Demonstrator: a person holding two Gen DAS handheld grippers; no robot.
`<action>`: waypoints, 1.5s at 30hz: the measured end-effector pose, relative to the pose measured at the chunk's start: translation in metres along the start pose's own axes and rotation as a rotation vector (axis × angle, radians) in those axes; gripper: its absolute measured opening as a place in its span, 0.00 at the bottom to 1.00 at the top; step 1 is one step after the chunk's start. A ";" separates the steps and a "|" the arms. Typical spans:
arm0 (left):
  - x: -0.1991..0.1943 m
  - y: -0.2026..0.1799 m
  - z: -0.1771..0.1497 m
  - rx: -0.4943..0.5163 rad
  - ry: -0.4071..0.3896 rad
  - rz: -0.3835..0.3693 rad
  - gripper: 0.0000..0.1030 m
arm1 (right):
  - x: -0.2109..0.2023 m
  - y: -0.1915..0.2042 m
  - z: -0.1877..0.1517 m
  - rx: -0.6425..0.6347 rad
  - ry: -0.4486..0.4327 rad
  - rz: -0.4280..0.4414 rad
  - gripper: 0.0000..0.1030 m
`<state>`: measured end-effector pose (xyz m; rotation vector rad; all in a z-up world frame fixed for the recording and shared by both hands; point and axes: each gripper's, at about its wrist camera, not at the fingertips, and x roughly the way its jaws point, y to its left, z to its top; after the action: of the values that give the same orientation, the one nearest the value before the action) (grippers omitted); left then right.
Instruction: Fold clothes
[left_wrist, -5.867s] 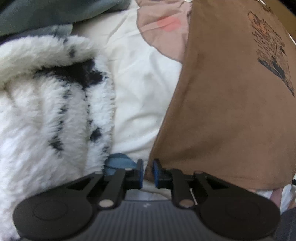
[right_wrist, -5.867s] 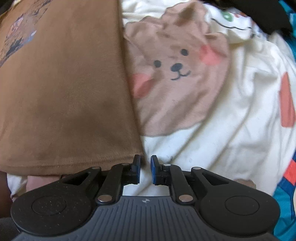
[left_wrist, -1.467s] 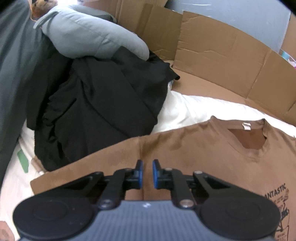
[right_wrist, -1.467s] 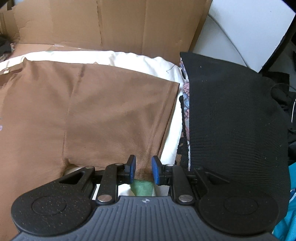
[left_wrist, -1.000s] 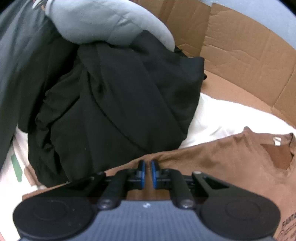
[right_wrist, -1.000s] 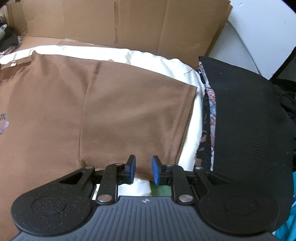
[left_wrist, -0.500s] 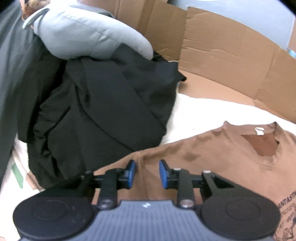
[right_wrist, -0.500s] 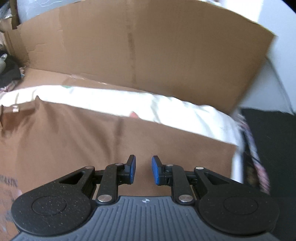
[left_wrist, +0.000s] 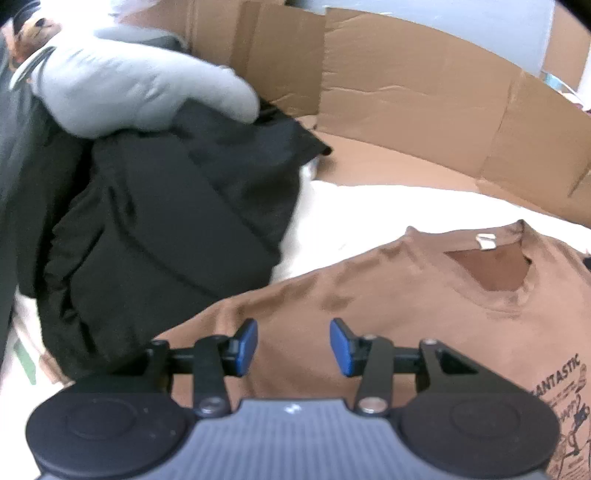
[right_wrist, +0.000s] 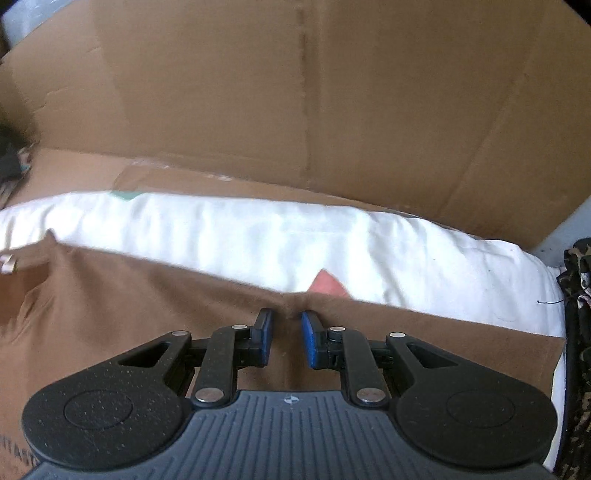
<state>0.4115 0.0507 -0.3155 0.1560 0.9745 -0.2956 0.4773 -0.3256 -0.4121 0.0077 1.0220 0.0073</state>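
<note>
We take the T-shirt (left_wrist: 424, 302) as our landmark. It lies spread flat on the bed sheet (left_wrist: 369, 218), neckline (left_wrist: 487, 266) toward the far side, its chest print (left_wrist: 565, 402) nearer us than the neckline. Left of the T-shirt in the left wrist view sits a heap of dark clothes (left_wrist: 159, 221), touching the shirt's sleeve edge, with a padded cushion (left_wrist: 129, 96) lying on top of the heap. Behind the T-shirt, past a strip of bare sheet, cardboard panels (right_wrist: 295, 110) stand upright as a wall. In the right wrist view, a patterned garment (right_wrist: 578, 332) lies right of the T-shirt, at the sheet's edge.
</note>
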 end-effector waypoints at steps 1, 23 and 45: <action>0.001 -0.003 0.000 0.000 -0.001 -0.008 0.46 | 0.002 -0.002 0.002 0.011 -0.001 -0.007 0.20; 0.027 -0.115 -0.018 0.157 -0.001 -0.189 0.52 | -0.037 0.058 0.007 -0.212 -0.107 0.174 0.24; 0.051 -0.183 -0.025 0.223 0.003 -0.299 0.07 | -0.022 0.175 -0.018 -0.456 -0.011 0.287 0.28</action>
<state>0.3609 -0.1254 -0.3711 0.2144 0.9662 -0.6792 0.4500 -0.1504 -0.4014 -0.2608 0.9824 0.5004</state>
